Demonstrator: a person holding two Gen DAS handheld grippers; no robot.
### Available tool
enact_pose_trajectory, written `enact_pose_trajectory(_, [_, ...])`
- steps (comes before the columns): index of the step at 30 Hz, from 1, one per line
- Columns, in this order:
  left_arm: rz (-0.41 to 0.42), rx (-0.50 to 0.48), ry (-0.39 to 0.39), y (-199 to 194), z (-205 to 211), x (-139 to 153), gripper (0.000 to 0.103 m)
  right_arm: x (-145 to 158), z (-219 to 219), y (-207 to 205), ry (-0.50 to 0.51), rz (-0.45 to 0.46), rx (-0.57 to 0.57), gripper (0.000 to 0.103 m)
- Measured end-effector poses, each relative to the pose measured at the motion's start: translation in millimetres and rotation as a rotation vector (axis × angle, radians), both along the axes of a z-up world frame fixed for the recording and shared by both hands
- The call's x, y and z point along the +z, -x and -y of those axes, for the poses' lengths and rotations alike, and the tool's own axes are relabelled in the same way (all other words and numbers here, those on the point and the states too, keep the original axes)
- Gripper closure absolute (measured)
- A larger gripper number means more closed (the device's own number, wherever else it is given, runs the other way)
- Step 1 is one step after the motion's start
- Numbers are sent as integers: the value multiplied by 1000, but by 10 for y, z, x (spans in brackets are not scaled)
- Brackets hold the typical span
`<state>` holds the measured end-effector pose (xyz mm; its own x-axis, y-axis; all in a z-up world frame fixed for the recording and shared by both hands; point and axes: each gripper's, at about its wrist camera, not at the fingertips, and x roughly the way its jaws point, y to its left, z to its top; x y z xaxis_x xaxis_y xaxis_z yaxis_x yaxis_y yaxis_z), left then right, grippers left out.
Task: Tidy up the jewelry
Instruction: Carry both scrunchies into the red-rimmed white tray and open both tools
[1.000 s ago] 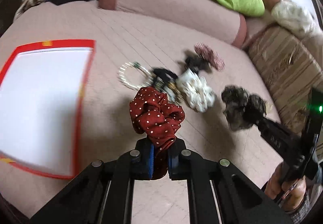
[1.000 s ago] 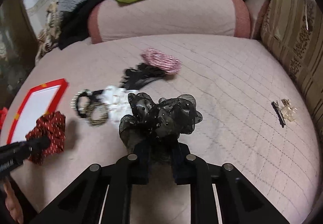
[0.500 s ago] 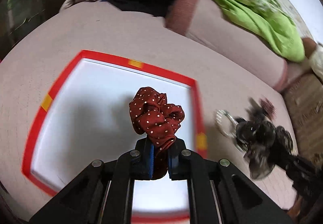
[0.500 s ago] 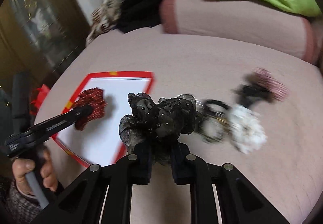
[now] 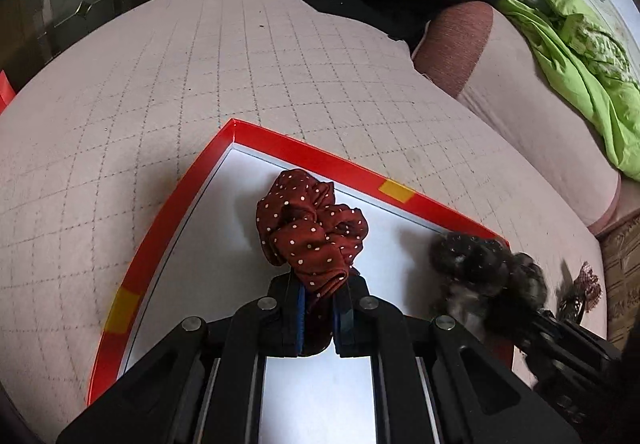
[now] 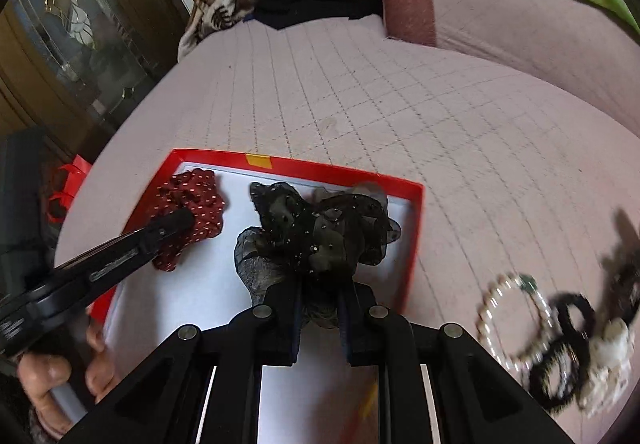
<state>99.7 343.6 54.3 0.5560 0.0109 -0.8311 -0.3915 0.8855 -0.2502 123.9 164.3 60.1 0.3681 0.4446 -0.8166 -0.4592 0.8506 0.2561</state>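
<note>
- The red-rimmed tray (image 5: 168,212) lies on the quilted pink bed (image 5: 200,64), one corner pointing to the upper frame.
- The left gripper (image 5: 320,312) reaches forward over the tray's white floor, clamped on the red dotted scrunchie (image 5: 308,228), which bunches upward.
- The right gripper (image 6: 320,320), centre-bottom, pinches the black sheer scrunchie (image 6: 316,236) above the tray, its long axis left to right.
- A pearl bracelet (image 6: 516,320) lies at lower right.
</note>
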Motion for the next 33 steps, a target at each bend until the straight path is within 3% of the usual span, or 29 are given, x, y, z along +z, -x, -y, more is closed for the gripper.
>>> enact_pose_trajectory(3, [1, 0, -12, -46, -21, 7, 85, -15, -54, -72, 19, 19, 6, 73])
enact_pose_trajectory(4, [4, 3, -18, -61, -34, 11, 82, -20, -64, -89, 25, 25, 8, 64])
enact_pose_trajectory(6, [7, 1, -13, -54, -37, 20, 65, -4, -42, -79, 21, 20, 14, 59])
enact_pose_trajectory(8, [21, 7, 1, -15, -48, 33, 57, 53, 18, -12, 1, 19, 18, 50])
enact_pose_trajectory(9, [27, 6, 5, 6, -50, 43, 57, 83, 55, 34, -10, 21, 15, 42])
enact_pose_trajectory(12, [30, -1, 13, 67, -48, 64, 56, 150, 207, 228, -28, 24, -8, 40])
enact_pose_trajectory(17, [61, 1, 10, 227, -9, 157, 55, 6, 418, 559, 40, -10, -32, 41])
enact_pose_trajectory(18, [71, 2, 4, 249, 4, 183, 55, -44, 427, 600, 48, -24, -25, 53])
enact_pose_trajectory(19, [83, 3, -4, 277, 19, 214, 55, -104, 430, 647, 58, -39, -16, 75])
enact_pose_trajectory(21, [113, 3, -26, 347, 63, 283, 55, -202, 418, 695, 82, -72, -5, 90])
enact_pose_trajectory(29, [171, 4, -73, 540, 183, 450, 55, -220, 485, 890, 89, -74, -35, 90])
enact_pose_trajectory(33, [179, -6, -113, 653, 341, 551, 55, -208, 518, 1017, 78, -83, -19, 84])
